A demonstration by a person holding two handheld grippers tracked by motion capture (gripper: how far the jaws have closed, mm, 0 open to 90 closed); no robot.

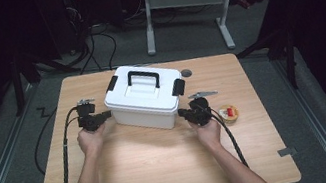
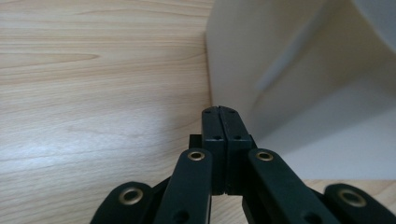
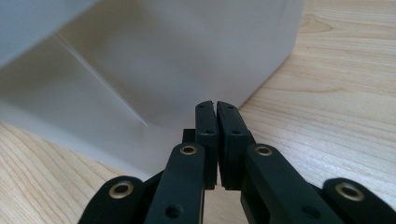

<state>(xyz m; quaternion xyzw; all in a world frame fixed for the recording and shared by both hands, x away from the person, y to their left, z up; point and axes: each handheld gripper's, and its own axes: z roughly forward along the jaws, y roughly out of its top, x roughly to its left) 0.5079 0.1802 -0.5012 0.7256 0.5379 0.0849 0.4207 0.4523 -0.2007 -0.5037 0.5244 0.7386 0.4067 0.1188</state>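
Observation:
A white plastic box (image 1: 144,97) with a black handle and two black side latches stands on the wooden table (image 1: 165,172). My left gripper (image 1: 108,114) is at the box's left end, jaws shut and empty, tips close against the white wall (image 2: 280,93). My right gripper (image 1: 181,113) is at the box's right end, low by the front corner, also shut with nothing between the jaws. In the right gripper view the box wall (image 3: 154,60) looms just beyond the shut tips (image 3: 216,106). In the left gripper view the shut tips (image 2: 219,110) meet at the box's corner edge.
A small round red and yellow object (image 1: 228,112) lies on the table right of my right hand. A dark round disc (image 1: 186,73) sits behind the box at the right. A white desk frame (image 1: 187,11) stands on the floor beyond the table.

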